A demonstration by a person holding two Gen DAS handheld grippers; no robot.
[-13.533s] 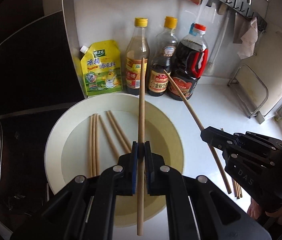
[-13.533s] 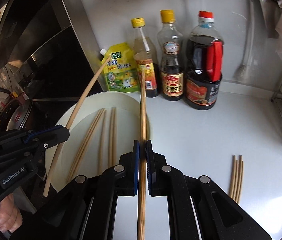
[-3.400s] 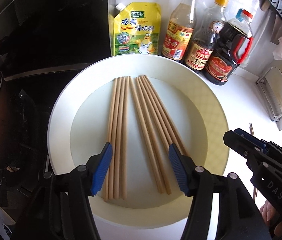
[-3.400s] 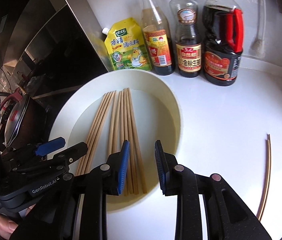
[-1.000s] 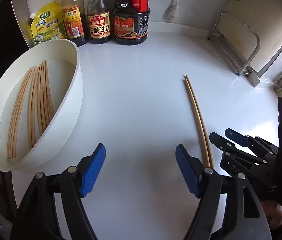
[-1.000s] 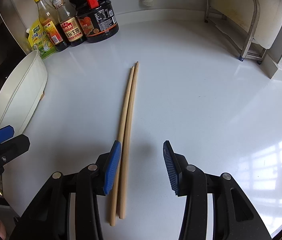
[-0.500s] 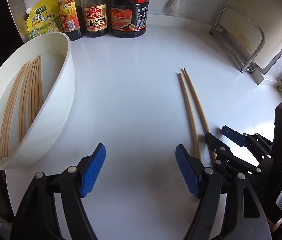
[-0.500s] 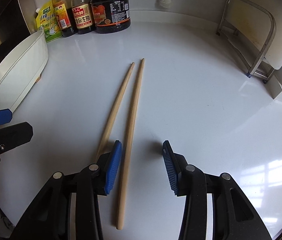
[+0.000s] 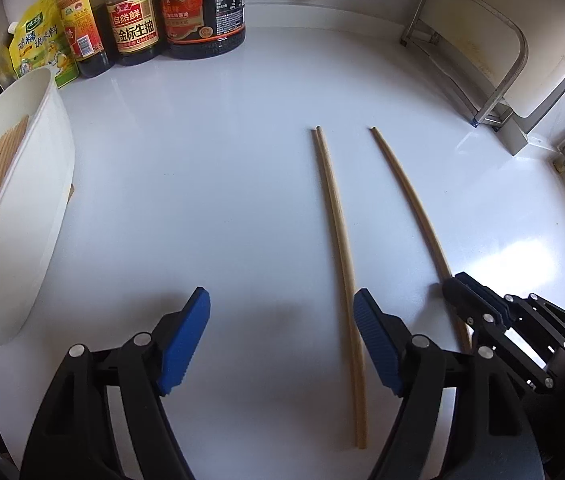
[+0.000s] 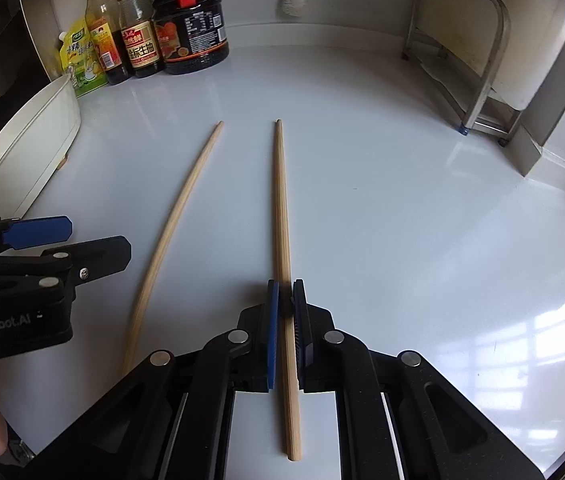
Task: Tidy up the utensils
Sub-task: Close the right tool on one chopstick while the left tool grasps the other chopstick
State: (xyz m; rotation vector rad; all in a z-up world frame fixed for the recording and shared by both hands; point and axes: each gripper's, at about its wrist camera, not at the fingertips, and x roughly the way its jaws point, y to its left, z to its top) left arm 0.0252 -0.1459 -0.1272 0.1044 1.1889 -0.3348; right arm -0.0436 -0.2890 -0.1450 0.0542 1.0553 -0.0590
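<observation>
The right gripper [image 10: 285,312] had its jaws clamped on one chopstick [image 10: 282,216], ready to lift it toward the white bowl [image 10: 22,148] at ten o'clock. The left gripper [image 9: 282,340], jaws apart, hovered beside the other chopstick [image 9: 338,232] on the tabletop [image 9: 202,168].
</observation>
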